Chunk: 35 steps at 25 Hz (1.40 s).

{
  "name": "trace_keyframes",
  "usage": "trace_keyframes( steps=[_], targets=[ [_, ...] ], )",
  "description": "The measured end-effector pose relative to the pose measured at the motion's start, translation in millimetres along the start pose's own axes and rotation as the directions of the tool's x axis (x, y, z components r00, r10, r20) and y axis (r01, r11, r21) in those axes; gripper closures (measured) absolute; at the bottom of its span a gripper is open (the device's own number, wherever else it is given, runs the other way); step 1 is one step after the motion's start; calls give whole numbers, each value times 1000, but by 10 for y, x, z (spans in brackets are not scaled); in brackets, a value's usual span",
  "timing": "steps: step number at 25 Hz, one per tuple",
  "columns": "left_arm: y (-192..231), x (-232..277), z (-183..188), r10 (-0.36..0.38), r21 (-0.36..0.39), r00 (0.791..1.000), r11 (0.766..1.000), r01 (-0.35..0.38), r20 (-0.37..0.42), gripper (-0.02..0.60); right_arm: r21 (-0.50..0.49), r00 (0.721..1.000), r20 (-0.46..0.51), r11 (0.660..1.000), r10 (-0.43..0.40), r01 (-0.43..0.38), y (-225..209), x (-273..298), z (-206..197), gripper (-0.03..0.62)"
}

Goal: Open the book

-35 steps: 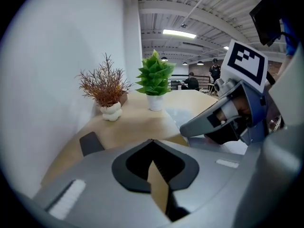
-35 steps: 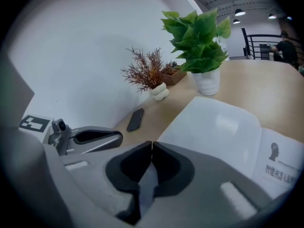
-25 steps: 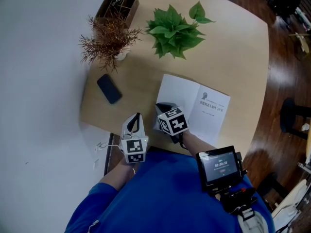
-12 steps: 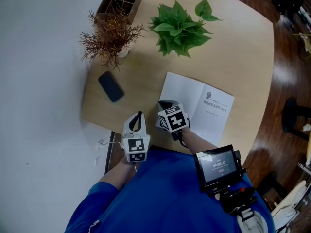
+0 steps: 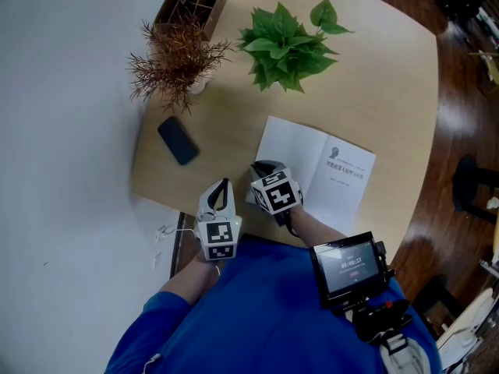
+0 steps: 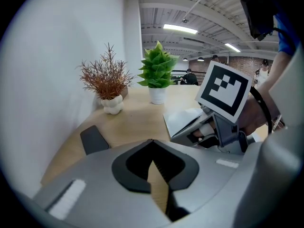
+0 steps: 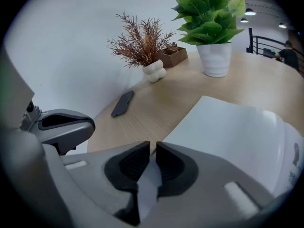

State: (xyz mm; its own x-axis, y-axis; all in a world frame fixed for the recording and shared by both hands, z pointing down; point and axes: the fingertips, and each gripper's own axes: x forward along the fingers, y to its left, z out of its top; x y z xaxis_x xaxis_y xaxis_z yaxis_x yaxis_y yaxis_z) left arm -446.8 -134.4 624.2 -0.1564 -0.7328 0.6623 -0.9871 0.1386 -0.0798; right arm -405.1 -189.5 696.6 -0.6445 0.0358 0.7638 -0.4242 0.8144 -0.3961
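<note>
The white book [image 5: 316,170] lies open and flat on the round wooden table [image 5: 390,84], with print on its right page. My right gripper [image 5: 263,169] is at the book's near left corner. In the right gripper view the left leaf [image 7: 232,132] runs into the narrow gap between the right gripper's [image 7: 152,148] jaws. Those jaws have just been opening, and the pads stand slightly apart around the sheet. My left gripper [image 5: 222,187] hovers at the table's near edge, left of the book. Its tips [image 6: 152,142] meet with nothing between them.
A dark phone [image 5: 176,140] lies left of the book. A dried reddish plant [image 5: 175,57], a wooden box [image 5: 191,5] and a green potted plant [image 5: 288,45] stand at the back. A small screen device [image 5: 349,265] hangs at the person's chest.
The head view has shifted slightly. Both grippers and the book keep their places.
</note>
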Motion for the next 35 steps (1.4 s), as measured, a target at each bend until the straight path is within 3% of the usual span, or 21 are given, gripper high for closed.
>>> trace_keyframes(
  steps=[4, 22, 29, 35],
  targets=[
    [9, -20, -10, 3, 0, 1000, 1000, -3, 0, 574, -10, 1000, 13, 1000, 23, -23, 67, -8, 25, 516],
    [-139, -74, 138, -21, 27, 998, 999, 20, 51, 574, -12, 988, 154, 1000, 30, -28, 137, -431, 166, 514],
    [-376, -34, 284, -78, 59, 993, 996, 73, 92, 574, 4, 976, 220, 1000, 8, -9, 43, -762, 97, 514],
    [-718, -11, 419, -186, 113, 974, 979, 172, 129, 574, 43, 959, 267, 995, -99, 90, -233, -1143, -53, 517]
  ],
)
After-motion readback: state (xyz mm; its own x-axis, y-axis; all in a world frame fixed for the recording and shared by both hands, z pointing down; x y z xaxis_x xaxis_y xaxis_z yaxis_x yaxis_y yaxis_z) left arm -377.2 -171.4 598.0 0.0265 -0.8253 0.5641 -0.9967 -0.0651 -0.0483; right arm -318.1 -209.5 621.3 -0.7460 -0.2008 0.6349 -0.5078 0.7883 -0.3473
